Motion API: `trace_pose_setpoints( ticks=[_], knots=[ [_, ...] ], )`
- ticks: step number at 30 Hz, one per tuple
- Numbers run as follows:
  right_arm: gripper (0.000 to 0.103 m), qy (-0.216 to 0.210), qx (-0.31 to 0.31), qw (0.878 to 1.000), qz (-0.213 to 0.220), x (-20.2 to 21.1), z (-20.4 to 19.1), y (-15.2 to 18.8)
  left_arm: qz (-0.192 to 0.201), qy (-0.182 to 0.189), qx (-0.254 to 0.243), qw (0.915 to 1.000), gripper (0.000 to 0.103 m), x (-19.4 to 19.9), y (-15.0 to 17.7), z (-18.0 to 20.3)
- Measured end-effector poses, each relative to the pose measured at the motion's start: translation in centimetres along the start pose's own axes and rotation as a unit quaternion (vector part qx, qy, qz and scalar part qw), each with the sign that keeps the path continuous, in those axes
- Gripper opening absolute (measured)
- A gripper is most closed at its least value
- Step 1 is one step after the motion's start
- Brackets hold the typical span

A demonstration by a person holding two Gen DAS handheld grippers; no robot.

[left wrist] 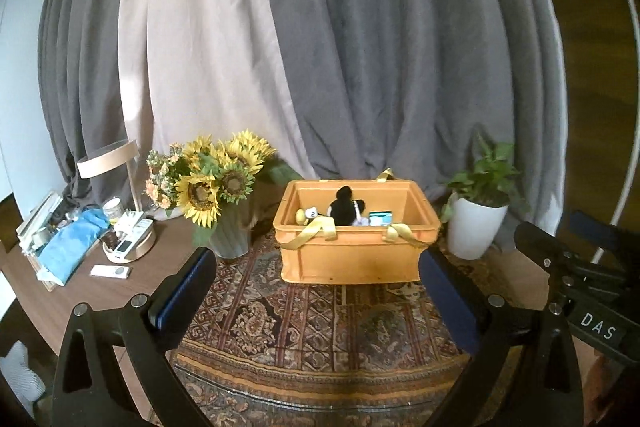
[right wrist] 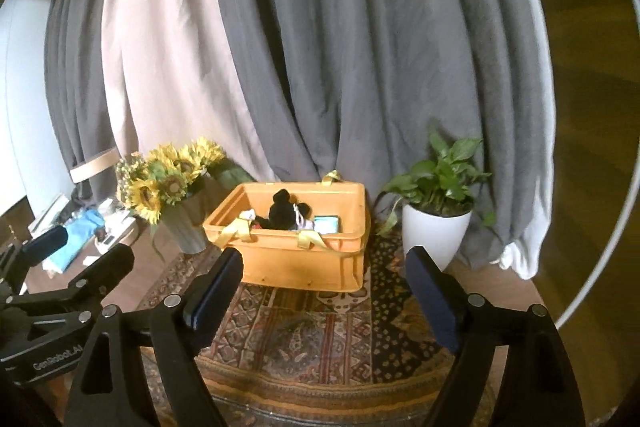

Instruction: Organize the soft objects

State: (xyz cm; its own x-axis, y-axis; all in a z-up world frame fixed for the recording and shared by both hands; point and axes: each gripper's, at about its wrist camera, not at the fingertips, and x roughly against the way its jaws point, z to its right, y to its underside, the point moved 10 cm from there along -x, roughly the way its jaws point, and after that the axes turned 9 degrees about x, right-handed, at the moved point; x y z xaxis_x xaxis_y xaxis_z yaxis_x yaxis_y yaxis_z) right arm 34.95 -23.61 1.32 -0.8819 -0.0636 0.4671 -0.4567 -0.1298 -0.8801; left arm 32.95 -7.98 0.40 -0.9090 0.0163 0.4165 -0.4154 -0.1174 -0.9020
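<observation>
Nearest the camera, the left gripper [left wrist: 316, 279] has its fingers spread wide with nothing between them, hanging above a patterned rug [left wrist: 320, 331] that covers the wooden table [left wrist: 100, 291]. The right gripper [right wrist: 324, 291] is beside it, its fingers likewise apart and empty. Past both grippers, an orange plastic crate [left wrist: 348, 255] sits on the rug, with yellow fabric straps [left wrist: 316, 231] draped over its front rim. Inside the crate lies a black plush toy [left wrist: 344, 207] with yellow feet, next to a small teal packet [left wrist: 380, 218]. To the crate's left stands a grey vase of sunflowers [left wrist: 216, 183], and farther left a tray of clutter [left wrist: 128, 243] and a blue cloth [left wrist: 76, 239]. To the crate's right is a leafy plant in a white pot [right wrist: 434, 231]. Grey and beige curtains [left wrist: 360, 47] hang behind everything.
</observation>
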Motion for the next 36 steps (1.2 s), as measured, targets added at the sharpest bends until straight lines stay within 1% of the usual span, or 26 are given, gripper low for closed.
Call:
trace_pose_setpoints(
  ticks=[3, 8, 13, 26, 31, 36],
  knots=[
    [0.086, 0.016, -0.003, 1.0, 0.01, 2.3, -0.4, 0.5, 0.008, 0.01, -0.007, 0.9999, 0.103, 2.0, 0.5, -0.6],
    [0.087, 0.045, -0.008, 0.999, 0.024, 6.1, -1.7, 1.7, 0.01, 0.028, -0.015, 0.9994, 0.103, 5.2, 1.6, -1.6],
    [0.087, 0.063, -0.018, 0.997, 0.029, 10.0, -3.2, 3.1, 0.016, 0.034, -0.026, 0.999, 0.103, 8.4, 2.5, -3.0],
    [0.087, 0.076, -0.029, 0.996, 0.035, 17.0, -6.1, 5.4, 0.031, 0.048, -0.039, 0.9976, 0.103, 15.3, 4.3, -5.2],
    [0.087, 0.082, -0.028, 0.996, 0.037, 18.6, -6.5, 5.8, 0.036, 0.047, -0.041, 0.9974, 0.103, 17.1, 4.9, -5.8],
    [0.087, 0.084, -0.027, 0.995, 0.036, 20.1, -7.0, 6.4, 0.031, 0.046, -0.038, 0.9977, 0.103, 18.4, 5.6, -6.1]
  ],
)
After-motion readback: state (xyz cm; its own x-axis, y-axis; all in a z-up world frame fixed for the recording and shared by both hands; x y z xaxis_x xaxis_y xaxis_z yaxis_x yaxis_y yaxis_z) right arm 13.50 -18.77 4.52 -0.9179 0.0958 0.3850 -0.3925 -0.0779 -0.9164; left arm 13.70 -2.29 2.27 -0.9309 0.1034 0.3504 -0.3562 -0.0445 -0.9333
